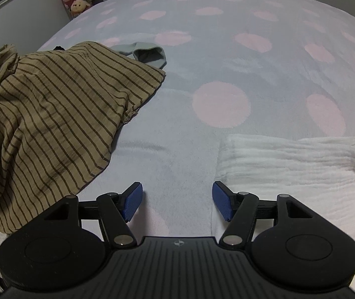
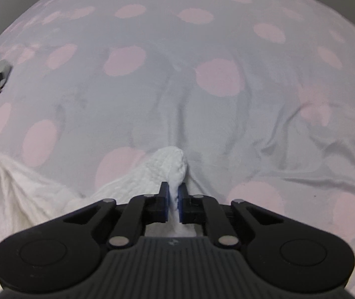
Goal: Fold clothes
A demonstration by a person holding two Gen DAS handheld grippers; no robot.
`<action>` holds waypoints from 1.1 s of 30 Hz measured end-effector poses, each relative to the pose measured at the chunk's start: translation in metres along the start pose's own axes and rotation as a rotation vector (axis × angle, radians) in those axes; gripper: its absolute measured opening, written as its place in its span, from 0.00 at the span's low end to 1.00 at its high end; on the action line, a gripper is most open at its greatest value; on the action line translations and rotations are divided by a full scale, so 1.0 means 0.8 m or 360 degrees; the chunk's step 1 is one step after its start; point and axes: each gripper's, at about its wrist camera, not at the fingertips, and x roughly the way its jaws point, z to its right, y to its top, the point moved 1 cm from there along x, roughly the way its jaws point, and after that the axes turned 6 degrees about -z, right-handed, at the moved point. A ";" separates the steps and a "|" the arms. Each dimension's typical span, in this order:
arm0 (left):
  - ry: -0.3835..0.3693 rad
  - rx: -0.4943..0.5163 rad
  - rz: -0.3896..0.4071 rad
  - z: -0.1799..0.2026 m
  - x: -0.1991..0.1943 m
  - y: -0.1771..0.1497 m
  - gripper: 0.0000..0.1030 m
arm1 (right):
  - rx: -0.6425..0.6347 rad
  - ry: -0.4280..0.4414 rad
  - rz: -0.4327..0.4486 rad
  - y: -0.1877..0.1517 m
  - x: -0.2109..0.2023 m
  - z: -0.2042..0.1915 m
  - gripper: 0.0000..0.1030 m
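The right hand-held gripper (image 2: 173,194) is pinching a raised fold of the white garment (image 2: 150,174) lying on the dotted bed (image 2: 177,94); the left hand-held gripper (image 1: 176,200) is hovering spread wide beside the striped garment (image 1: 53,114).

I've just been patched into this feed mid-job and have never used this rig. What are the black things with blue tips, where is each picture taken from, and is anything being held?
Each picture comes from a fisheye camera mounted on a hand-held two-finger gripper, looking forward along its fingers; a person carries one in each hand. The black arms with blue pads are those fingers.

In the left wrist view, the left gripper is open and empty above a bedspread with pink dots. A brown striped garment lies to its left, a grey-green garment behind that, and a white cloth to its right.

In the right wrist view, the right gripper is shut on a bunched fold of the white cloth.
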 end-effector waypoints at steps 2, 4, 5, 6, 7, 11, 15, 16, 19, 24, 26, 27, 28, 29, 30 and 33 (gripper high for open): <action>0.0008 0.0019 0.0003 0.002 -0.001 0.000 0.59 | -0.0063 0.0015 0.0045 -0.013 -0.025 -0.011 0.07; 0.0012 0.0030 0.0007 0.003 -0.003 0.000 0.59 | -0.0138 0.0027 0.0083 -0.028 -0.050 -0.023 0.07; 0.0010 0.0029 0.0009 0.003 -0.005 -0.001 0.59 | -0.0176 0.0036 0.0096 -0.037 -0.060 -0.030 0.07; 0.0007 0.0027 0.0012 0.003 -0.006 -0.001 0.59 | -0.0207 0.0055 0.0105 -0.048 -0.069 -0.036 0.07; 0.0003 0.0026 0.0015 0.003 -0.008 -0.001 0.59 | -0.0231 0.0072 0.0110 -0.059 -0.077 -0.042 0.07; -0.0001 0.0031 0.0039 0.003 -0.016 -0.003 0.59 | -0.0342 0.0092 0.0098 -0.102 -0.094 -0.060 0.07; -0.0009 0.0035 0.0071 0.005 -0.026 -0.007 0.59 | -0.0401 0.0063 0.0059 -0.138 -0.087 -0.070 0.07; -0.0013 0.0036 0.0079 0.006 -0.028 -0.008 0.59 | -0.0399 0.0057 0.0055 -0.143 -0.083 -0.070 0.07; -0.0047 0.0045 0.0110 0.009 -0.040 -0.014 0.59 | -0.0384 0.0043 0.0040 -0.156 -0.071 -0.072 0.08; -0.0116 0.0087 0.0149 0.020 -0.058 -0.026 0.59 | -0.0303 0.0023 0.0009 -0.168 -0.052 -0.071 0.11; -0.0155 0.0109 0.0165 0.025 -0.066 -0.029 0.59 | -0.0268 0.0034 0.0026 -0.171 -0.056 -0.071 0.12; -0.0177 0.0122 0.0175 0.027 -0.070 -0.031 0.59 | -0.0250 0.0038 0.0038 -0.173 -0.060 -0.070 0.17; -0.0205 0.0137 0.0190 0.031 -0.076 -0.033 0.59 | -0.0232 0.0041 0.0051 -0.176 -0.064 -0.069 0.22; -0.0226 0.0148 0.0200 0.034 -0.080 -0.035 0.59 | -0.0221 0.0046 0.0064 -0.179 -0.069 -0.068 0.24; -0.0252 0.0161 0.0208 0.039 -0.085 -0.036 0.59 | -0.0216 0.0047 0.0076 -0.183 -0.075 -0.067 0.26; -0.0377 0.0207 0.0226 0.055 -0.100 -0.041 0.59 | -0.0207 0.0036 0.0106 -0.193 -0.092 -0.064 0.29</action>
